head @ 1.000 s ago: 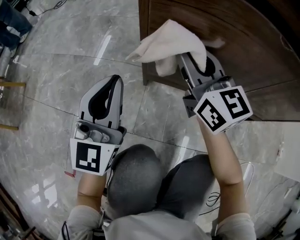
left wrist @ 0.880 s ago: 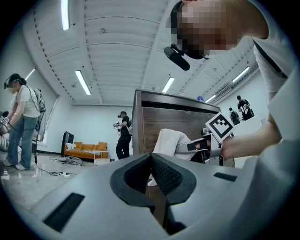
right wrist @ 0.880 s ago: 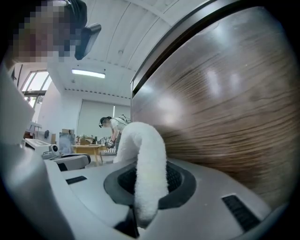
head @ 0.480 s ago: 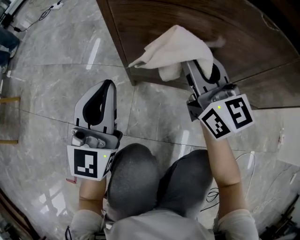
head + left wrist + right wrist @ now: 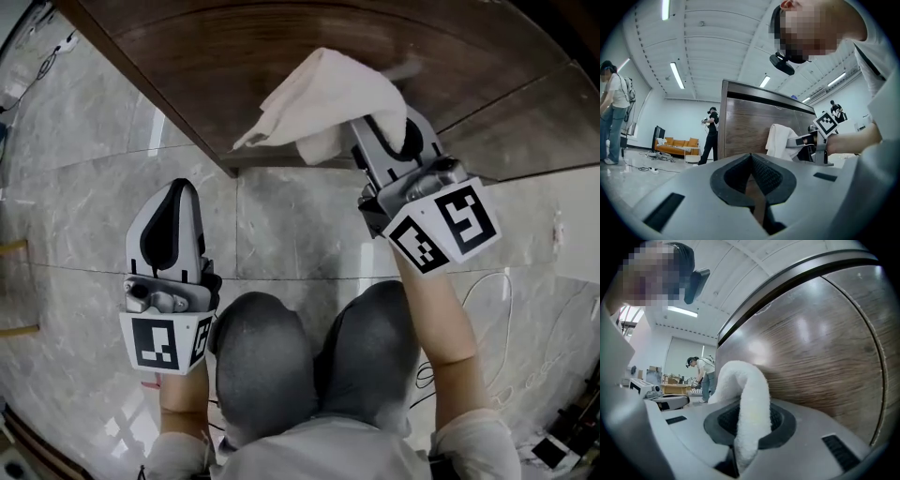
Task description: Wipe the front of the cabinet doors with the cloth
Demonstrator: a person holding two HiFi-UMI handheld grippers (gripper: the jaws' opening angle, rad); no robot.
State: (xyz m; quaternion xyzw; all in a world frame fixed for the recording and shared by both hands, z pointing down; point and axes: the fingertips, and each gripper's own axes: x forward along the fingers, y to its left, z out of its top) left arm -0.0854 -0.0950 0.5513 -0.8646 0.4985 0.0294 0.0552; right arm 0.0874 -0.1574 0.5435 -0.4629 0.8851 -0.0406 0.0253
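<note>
Person wiping a wooden cabinet door with a cloth, the wipe seemingly under way.
Head view: the right gripper (image 5: 389, 131) clenches a white cloth (image 5: 323, 98) against the dark cabinet door (image 5: 216, 56), near its lower left corner. The left gripper (image 5: 169, 211) hangs apart over the marble floor (image 5: 84, 150). Left gripper view: jaws pressed together, nothing between them. Right gripper view: cloth pinched, folding towards the wood. The next move likely calls for a firm sweep across the door.

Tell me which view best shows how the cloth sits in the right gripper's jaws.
The right gripper view: the cloth is pinched between the right gripper's jaws and arches up beside the cabinet door. The head view shows it bunched over the gripper tip, grip hidden; the left gripper view shows it small, side-on.
</note>
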